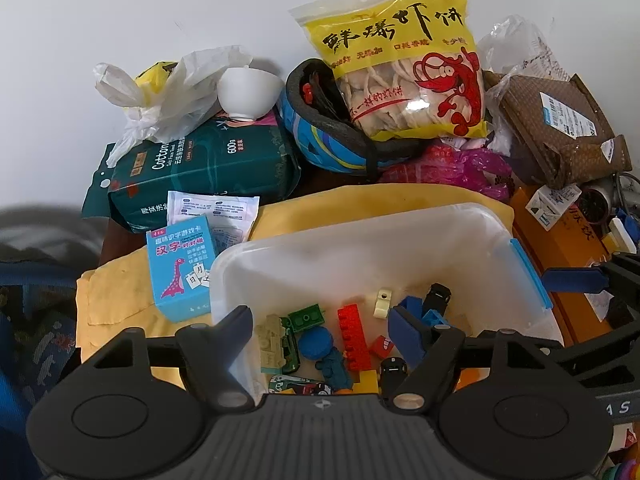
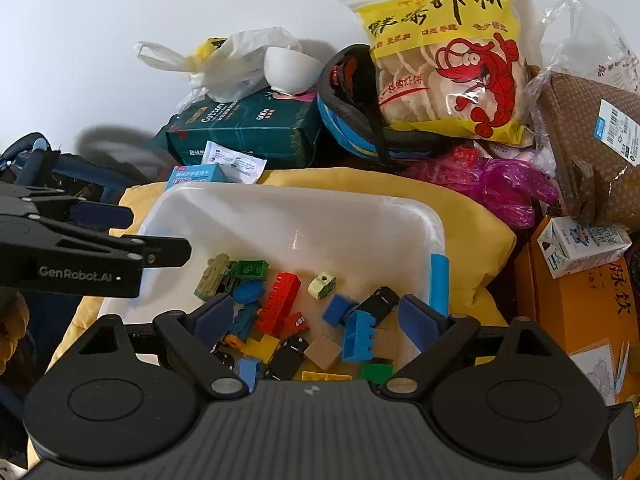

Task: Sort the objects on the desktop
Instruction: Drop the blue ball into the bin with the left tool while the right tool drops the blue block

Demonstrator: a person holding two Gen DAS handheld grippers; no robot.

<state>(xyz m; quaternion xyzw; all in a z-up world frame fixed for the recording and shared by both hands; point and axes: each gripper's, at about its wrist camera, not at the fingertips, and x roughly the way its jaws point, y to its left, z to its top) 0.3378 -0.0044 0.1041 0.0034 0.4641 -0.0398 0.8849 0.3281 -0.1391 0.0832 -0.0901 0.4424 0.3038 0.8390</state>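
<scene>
A translucent plastic bin rests on a yellow cloth and holds several small toys: a red brick, a green brick, a blue brick and a black toy car. My left gripper hangs open over the bin's near left part, its jaws wide with nothing pressed between them. My right gripper is open above the toys too, holding nothing. In each wrist view the other gripper shows at the edge, the left one and the right one.
Left of the bin lies a blue card box. Behind are a green cotton tissue pack, a white bowl, a blue helmet and a shrimp cracker bag. At right are a brown parcel, a milk carton and an orange box.
</scene>
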